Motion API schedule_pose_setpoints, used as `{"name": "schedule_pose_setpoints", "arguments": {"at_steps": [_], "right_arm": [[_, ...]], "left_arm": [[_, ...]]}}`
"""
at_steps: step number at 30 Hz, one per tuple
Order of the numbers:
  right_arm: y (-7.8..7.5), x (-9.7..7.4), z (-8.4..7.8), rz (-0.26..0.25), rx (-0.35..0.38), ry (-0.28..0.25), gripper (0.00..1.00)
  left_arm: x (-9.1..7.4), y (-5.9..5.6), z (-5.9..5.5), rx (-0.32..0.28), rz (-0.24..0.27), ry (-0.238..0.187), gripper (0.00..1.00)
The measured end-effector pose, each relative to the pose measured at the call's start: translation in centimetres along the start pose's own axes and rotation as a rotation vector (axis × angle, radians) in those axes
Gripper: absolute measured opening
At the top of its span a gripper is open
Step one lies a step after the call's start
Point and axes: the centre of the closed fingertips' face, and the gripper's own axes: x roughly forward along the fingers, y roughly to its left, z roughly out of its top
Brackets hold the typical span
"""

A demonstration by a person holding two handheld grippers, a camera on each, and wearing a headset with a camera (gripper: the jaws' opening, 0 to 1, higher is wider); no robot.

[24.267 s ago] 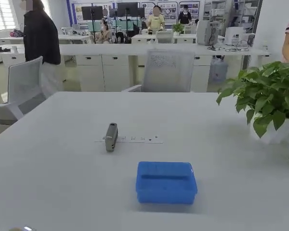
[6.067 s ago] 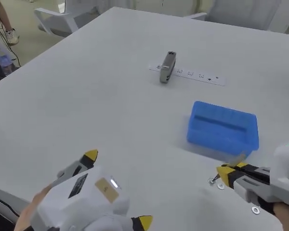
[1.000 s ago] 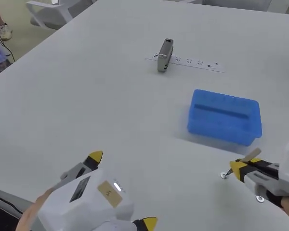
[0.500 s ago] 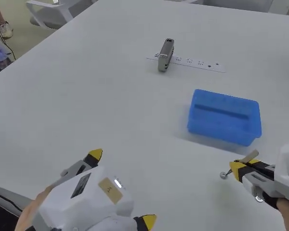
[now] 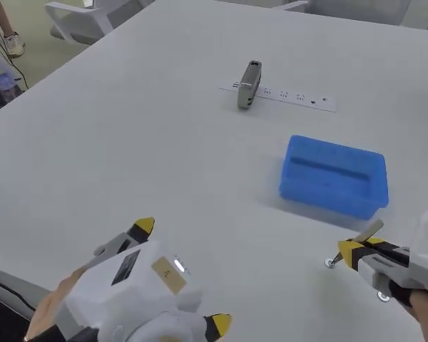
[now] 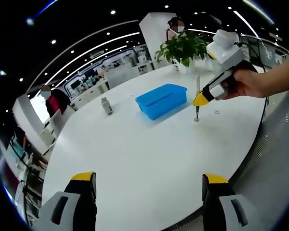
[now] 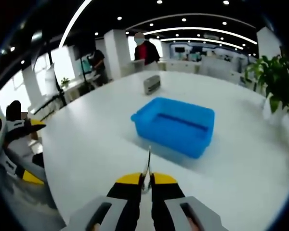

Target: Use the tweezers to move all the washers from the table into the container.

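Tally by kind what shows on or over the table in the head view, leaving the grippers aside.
blue container: 1
washers: 2
tweezers: 1
grey device: 1
socket strip: 1
Total: 6

Right gripper point(image 7: 145, 179) pinches tweezers point(image 7: 148, 160) before the blue container point(image 7: 169, 142).

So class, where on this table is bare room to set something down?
Free: the wide table stretch left of the container, between the left gripper and power strip. Crowded: before the container, where the right gripper holds tweezers among washers.
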Motion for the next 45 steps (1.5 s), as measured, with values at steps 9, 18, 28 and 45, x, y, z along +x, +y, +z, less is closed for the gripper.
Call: {"name": "schedule_pose_setpoints", "arguments": {"at_steps": [9,18,28,45], "right_arm": [[-0.28,0.14,0.15,-0.019,-0.029,-0.016,0.04],[-0.61,0.19,0.36,-0.024,-0.035,-0.033,0.04],[-0.12,0.15,-0.32,-0.029,-0.101,-0.042,0.03],[-0.13,-0.25,0.32,-0.008,-0.091,-0.029,0.02]], "left_arm": [[-0.01,-0.05,-0.03,0.003,0.000,0.004,0.93],[0.03,-0.08,-0.13,0.005,-0.002,0.010,0.92],[0.03,-0.12,-0.26,0.008,-0.004,0.015,0.92],[-0.02,-0.05,-0.20,0.006,-0.002,0.009,0.92]]}}
